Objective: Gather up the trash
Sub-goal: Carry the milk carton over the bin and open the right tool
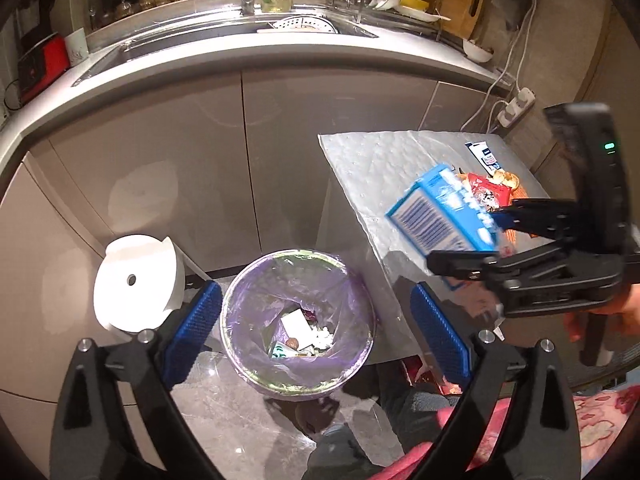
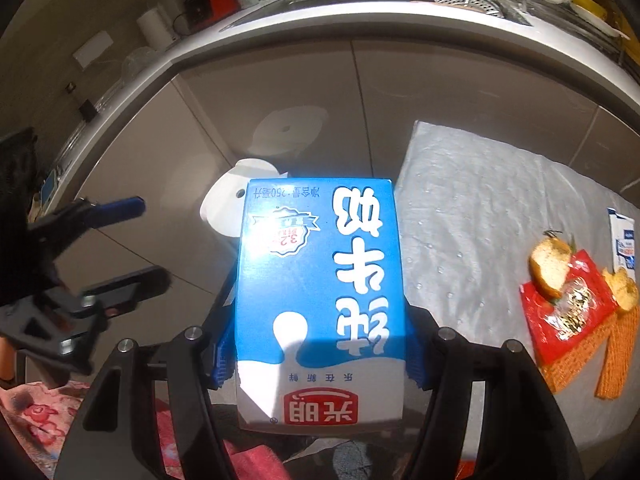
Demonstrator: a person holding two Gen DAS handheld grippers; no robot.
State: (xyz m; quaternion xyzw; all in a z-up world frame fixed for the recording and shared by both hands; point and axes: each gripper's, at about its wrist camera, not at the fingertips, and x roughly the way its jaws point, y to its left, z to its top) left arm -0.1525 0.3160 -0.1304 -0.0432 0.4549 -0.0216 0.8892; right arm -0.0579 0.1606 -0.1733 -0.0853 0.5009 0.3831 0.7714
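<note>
My right gripper (image 2: 318,354) is shut on a blue and white milk carton (image 2: 320,280) and holds it in the air beside the table's left edge. The carton (image 1: 440,212) and the right gripper (image 1: 492,236) also show in the left wrist view, up and right of the bin. My left gripper (image 1: 316,332) is open and empty, hovering above a round bin (image 1: 240,292) lined with a purple bag, with scraps of trash at the bottom. A red wrapper (image 2: 568,304), bread pieces (image 2: 548,268) and orange mesh strips (image 2: 616,356) lie on the table.
The table (image 2: 480,208) has a silver bubble-wrap cover. A small white and blue packet (image 2: 624,244) lies at its far right. A white lidded container (image 1: 136,280) stands on the floor left of the bin. Grey kitchen cabinets (image 1: 200,160) and a sink counter stand behind.
</note>
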